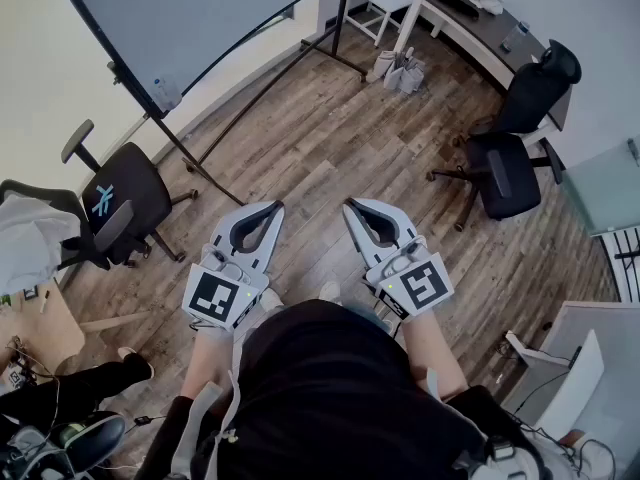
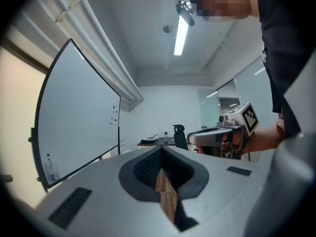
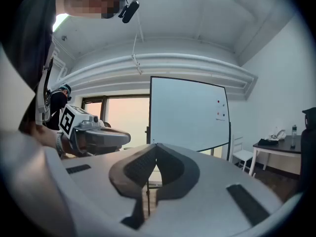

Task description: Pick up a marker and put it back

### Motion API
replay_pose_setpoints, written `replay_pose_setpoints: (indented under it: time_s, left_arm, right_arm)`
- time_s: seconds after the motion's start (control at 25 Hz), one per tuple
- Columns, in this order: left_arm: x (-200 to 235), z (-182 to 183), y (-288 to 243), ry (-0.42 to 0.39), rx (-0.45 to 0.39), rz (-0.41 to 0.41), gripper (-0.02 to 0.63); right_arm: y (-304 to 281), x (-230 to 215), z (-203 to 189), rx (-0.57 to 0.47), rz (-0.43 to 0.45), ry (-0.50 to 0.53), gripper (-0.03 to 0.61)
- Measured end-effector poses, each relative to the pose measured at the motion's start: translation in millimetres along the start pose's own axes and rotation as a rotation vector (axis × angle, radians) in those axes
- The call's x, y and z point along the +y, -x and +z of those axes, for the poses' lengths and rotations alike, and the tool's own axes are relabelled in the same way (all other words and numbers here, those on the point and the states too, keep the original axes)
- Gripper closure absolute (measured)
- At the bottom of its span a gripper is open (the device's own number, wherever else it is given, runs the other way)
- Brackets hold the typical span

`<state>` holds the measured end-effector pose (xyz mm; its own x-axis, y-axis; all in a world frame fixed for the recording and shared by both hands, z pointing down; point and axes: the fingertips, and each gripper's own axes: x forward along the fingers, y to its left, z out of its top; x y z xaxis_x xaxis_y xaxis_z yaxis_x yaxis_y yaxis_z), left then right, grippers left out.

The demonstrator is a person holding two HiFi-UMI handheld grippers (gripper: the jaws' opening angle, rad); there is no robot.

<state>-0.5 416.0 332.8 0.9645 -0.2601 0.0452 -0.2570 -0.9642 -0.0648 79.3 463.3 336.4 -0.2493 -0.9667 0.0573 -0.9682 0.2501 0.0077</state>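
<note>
Head view: left gripper & right gripper, 2 total, both pressed together, empty; 1 whiteboard.

The marker cannot be made out in any view. Anything lying along the lower edge of the whiteboard, near the small blue-capped bottle, is too small to tell.

An office: ahead of the jaws stands a large whiteboard, with swivel chairs on wood floor and a desk beyond.
</note>
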Motion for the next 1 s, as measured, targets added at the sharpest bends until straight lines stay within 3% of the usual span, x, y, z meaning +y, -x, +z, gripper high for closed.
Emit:
replay_pose_setpoints:
  time_s: [0.68, 1.0]
  left_arm:
    - [-17.0, -25.7, -56.1, 0.042, 0.057, 0.088, 0.606]
    - [28.9, -40.4, -79.4, 0.055, 0.066, 0.096, 0.606]
  right_arm:
    - [27.9, -62.4, -23.8, -0.010, 0.040, -0.065, 0.561]
    - [-28.5, -72.9, -36.2, 0.024, 0.081, -0.080, 0.561]
